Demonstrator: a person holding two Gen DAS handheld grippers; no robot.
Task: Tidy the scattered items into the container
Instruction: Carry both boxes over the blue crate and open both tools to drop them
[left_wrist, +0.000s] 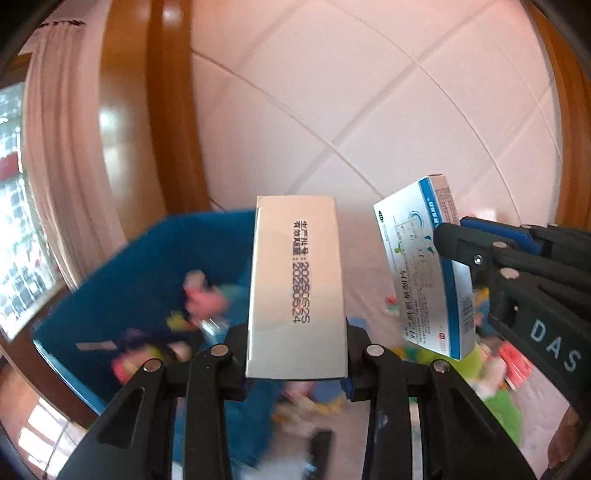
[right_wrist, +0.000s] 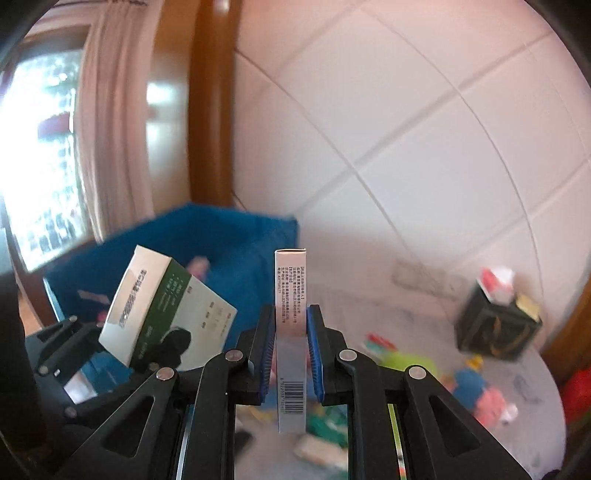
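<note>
Item 1: left gripper (left_wrist: 297, 363), jaws clamped on one green-and-white box (left_wrist: 297, 288). Item 2: right gripper (right_wrist: 291, 354), jaws closed on one blue-and-white box (right_wrist: 291, 332). One blue bin (left_wrist: 147, 266) ahead-left of both. I'd carry each over its rim, then release low. Loose table items blurred, uncounted.

The right claw (right_wrist: 291, 354) pinches an upright slim box (right_wrist: 290, 332) before a blurred, seemingly blue bin (right_wrist: 221, 236).

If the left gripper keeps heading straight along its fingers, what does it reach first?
Probably the blue bin: the left gripper, shut on the silver box, points over its near right edge. Depth is unclear; it could pass over toward the tiled wall.
</note>
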